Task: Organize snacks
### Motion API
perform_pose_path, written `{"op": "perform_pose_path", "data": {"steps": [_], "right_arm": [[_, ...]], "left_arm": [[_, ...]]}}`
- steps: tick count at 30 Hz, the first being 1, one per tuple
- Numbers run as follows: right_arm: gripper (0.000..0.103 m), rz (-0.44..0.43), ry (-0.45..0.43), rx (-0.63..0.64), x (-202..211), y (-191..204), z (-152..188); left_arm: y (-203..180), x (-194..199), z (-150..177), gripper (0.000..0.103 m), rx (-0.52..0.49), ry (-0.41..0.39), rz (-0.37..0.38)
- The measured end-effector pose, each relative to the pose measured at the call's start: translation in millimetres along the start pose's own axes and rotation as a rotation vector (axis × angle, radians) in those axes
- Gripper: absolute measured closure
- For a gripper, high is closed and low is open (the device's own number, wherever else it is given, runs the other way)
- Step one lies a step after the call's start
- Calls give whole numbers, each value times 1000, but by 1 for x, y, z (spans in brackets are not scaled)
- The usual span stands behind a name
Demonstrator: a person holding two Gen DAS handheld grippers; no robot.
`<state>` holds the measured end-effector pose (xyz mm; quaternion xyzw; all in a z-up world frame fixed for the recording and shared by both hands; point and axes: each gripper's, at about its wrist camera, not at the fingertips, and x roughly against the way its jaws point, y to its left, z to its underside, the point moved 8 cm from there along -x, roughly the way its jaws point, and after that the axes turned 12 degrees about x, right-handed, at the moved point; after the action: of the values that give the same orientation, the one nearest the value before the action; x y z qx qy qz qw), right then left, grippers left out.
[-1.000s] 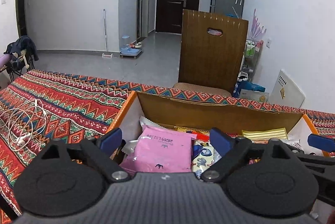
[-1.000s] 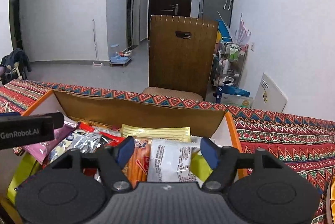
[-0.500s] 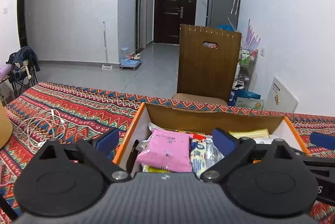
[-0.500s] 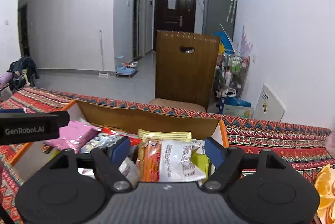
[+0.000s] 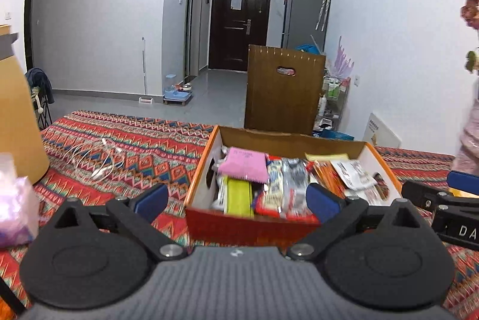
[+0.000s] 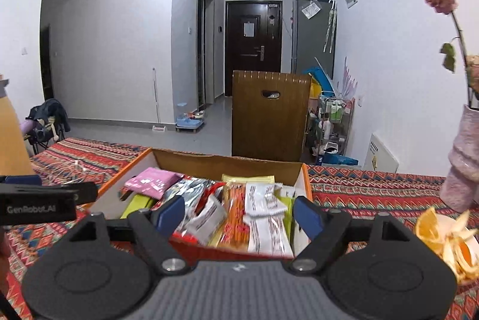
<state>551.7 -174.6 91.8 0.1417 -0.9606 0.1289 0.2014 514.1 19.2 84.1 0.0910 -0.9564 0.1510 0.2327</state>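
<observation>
Jaws of the left gripper (image 5: 238,201) and right gripper (image 6: 238,215) have just been opening, wide apart, gripping nothing. Beyond them, the snack-filled cardboard box (image 5: 248,225) sits on the patterned tablecloth (image 5: 125,152), pink packet (image 5: 244,165) uppermost.

Both wrist views look forward and slightly downward along their own tongs, near the snack box (image 5: 287,140); left view sits leftward, right view rightward; both share the box (image 6: 227,164), door and chair.
</observation>
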Motion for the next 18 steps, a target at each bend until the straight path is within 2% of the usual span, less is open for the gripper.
{"op": "perform_pose_path", "data": {"steps": [10,18], "right_arm": [[19,-14,-50,20,107,26,43],[16,-28,-88,34,186,58,90]], "left_arm": [[15,122,49,0,-54,-64,71],[29,197,101,0,-58,-96,97]]}}
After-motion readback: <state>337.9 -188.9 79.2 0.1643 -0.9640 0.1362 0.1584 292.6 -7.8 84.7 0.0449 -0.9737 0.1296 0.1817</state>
